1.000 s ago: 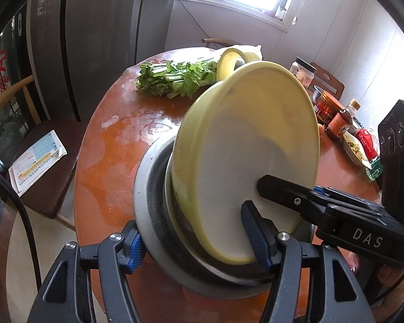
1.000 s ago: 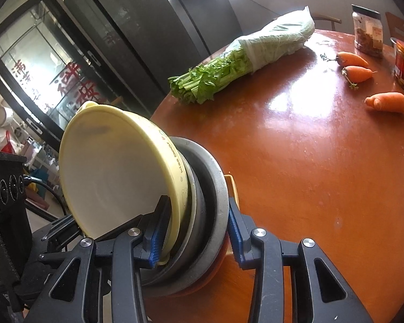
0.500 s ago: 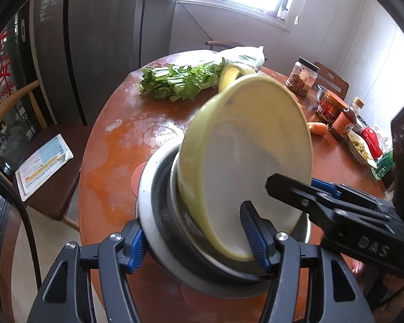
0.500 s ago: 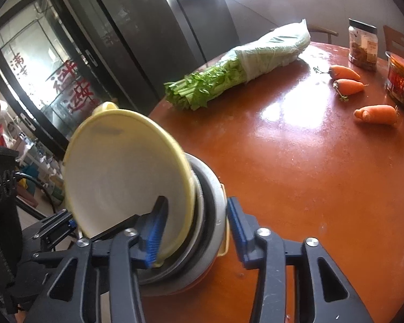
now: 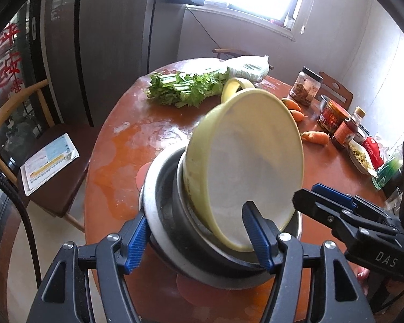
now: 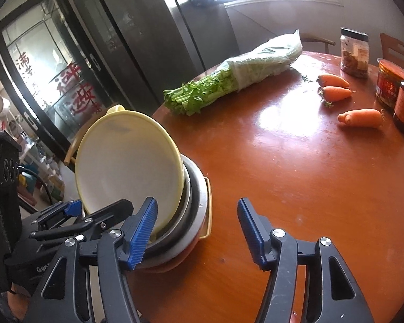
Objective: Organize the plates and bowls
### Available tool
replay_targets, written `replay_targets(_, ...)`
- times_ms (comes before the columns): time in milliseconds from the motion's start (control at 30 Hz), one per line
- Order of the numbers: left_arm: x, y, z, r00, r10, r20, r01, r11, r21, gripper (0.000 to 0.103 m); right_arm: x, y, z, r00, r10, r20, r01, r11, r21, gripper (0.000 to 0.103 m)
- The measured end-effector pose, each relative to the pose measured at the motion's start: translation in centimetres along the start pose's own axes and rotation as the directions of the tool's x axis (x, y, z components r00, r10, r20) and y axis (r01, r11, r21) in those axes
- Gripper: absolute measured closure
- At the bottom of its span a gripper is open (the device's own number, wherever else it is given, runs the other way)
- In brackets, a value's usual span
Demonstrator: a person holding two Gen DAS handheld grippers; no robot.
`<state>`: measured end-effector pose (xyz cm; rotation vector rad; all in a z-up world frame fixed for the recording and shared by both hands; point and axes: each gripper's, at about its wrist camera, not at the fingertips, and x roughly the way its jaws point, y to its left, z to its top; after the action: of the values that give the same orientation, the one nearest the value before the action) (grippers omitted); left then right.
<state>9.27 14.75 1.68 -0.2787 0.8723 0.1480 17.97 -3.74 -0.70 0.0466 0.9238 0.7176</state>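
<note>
The left gripper [image 5: 203, 238] clamps the near rim of the stacked metal bowls [image 5: 161, 220], low in the frame, though its jaws are easing apart; if they slacken further, the stack could slide on the table [image 5: 115, 140]. The right gripper [image 6: 198, 231] is opening, nothing between its jaws. Just above, the yellow bowl [image 5: 245, 161] leans steeply in the stack and could tip out toward the celery [image 5: 185, 88] beyond.

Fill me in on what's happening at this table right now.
A person holding two grippers is stacking dishes on the round table. The left gripper straddles a stack of metal bowls in which a yellow bowl leans tilted. The right gripper has nothing between its opening jaws; one pad is beside the yellow bowl's rim.
</note>
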Motion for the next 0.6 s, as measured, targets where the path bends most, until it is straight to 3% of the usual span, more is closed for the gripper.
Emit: replay_targets(600, -2.1, -0.2, 0.0, 0.999, 0.016, 0.049, -0.016, 1.000, 0.002, 0.033, -2.0, 0.2, -0.2, 0.999, -0.025, 0.036, 0.026, 0.999, -0.021, 0.037)
